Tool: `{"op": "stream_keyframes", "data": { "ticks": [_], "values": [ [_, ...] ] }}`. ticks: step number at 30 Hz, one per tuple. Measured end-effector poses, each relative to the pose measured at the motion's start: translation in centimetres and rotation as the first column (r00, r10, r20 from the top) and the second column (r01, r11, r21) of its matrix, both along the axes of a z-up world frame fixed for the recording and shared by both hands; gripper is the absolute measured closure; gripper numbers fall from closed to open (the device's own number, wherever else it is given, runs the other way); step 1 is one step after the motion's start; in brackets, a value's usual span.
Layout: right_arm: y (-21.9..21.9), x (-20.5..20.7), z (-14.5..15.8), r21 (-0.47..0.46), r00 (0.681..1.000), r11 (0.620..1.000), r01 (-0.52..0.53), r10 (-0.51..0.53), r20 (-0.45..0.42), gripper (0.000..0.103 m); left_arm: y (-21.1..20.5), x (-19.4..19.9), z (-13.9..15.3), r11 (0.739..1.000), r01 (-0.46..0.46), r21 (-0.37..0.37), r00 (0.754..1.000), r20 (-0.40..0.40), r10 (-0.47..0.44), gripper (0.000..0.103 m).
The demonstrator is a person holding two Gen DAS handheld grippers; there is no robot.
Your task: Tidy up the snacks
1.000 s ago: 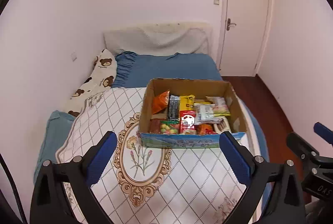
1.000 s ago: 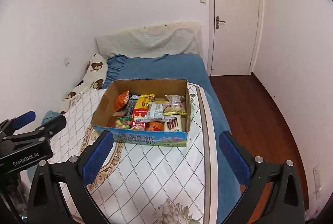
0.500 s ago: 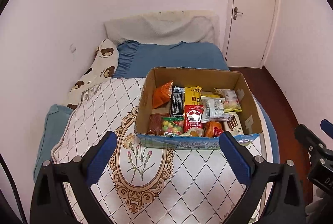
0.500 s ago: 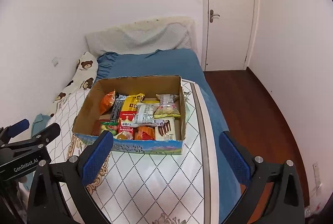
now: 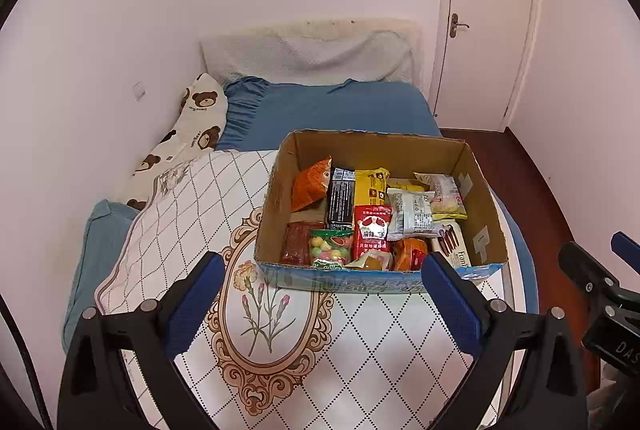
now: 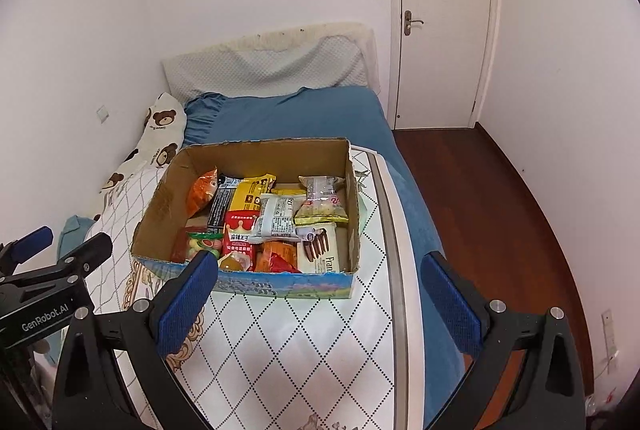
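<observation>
While we hold both tools above the quilt [image 5: 360,342], the left gripper [image 5: 320,294] has its fingers spread wide with nothing between them, and the right gripper [image 6: 320,294] is equally splayed and empty. The cardboard box [image 5: 486,190] sits on the quilt just ahead of us, packed with snacks: an orange bag [image 5: 310,184] leans in its far left corner, a red packet [image 5: 371,232] lies near the middle, and what we take for a biscuit pack [image 6: 320,250] rests at the front right. A bear-print pillow [image 5: 188,138] lies against the wall.
</observation>
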State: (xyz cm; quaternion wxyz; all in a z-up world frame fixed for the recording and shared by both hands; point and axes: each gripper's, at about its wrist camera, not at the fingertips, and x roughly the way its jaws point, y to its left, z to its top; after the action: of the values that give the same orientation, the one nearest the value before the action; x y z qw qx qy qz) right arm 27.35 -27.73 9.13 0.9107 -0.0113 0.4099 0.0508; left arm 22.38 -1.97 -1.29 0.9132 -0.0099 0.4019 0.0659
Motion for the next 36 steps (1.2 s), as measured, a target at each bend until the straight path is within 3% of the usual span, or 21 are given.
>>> {"op": "stream_keyframes", "data": {
  "ticks": [36],
  "values": [
    [0.7, -0.3, -0.2, -0.005, 1.000, 1.000, -0.006, 0.006, -0.008, 0.000, -0.1, -1.1, 0.7, 1.000, 0.004, 0.004, 1.000, 0.015, -0.004, 0.002]
  ]
}}
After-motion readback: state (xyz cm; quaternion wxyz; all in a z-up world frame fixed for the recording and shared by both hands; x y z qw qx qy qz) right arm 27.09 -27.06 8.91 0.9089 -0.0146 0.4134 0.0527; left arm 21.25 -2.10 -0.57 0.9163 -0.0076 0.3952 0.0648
